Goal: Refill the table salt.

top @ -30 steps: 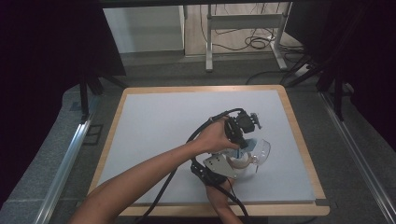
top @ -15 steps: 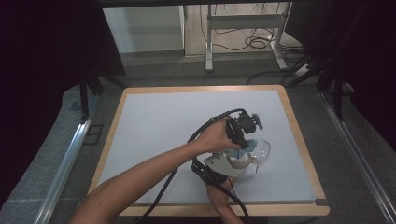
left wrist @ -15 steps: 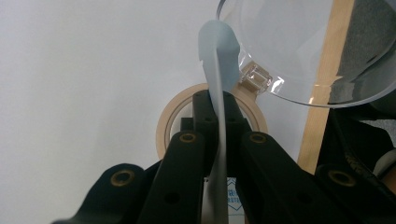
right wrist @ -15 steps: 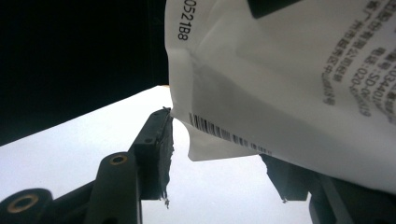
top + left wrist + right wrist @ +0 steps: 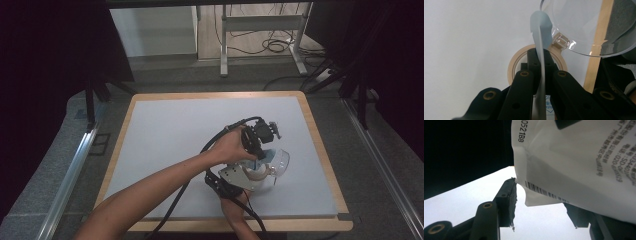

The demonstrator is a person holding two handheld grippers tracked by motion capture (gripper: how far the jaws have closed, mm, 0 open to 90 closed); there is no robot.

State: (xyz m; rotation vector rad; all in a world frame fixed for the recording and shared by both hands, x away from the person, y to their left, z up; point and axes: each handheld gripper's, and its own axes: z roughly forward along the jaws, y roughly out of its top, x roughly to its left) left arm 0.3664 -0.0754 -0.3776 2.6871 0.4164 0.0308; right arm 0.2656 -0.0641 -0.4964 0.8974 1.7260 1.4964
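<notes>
My left gripper is shut on a thin pale blue packet, seen edge-on between its jaws. Behind the tips, a roll of beige tape lies on the white mat. A clear plastic bowl sits to the upper right, touching the packet. In the high view the left gripper points down over the clear bowl. My right gripper lies just below it. In the right gripper view its jaws stand apart, and the printed white face of the packet hangs over them without being pinched.
The white mat has a wooden rim close to the bowl's right side. Black cables trail from both grippers toward the near edge. Metal rails run along both sides of the table, and a desk frame stands beyond.
</notes>
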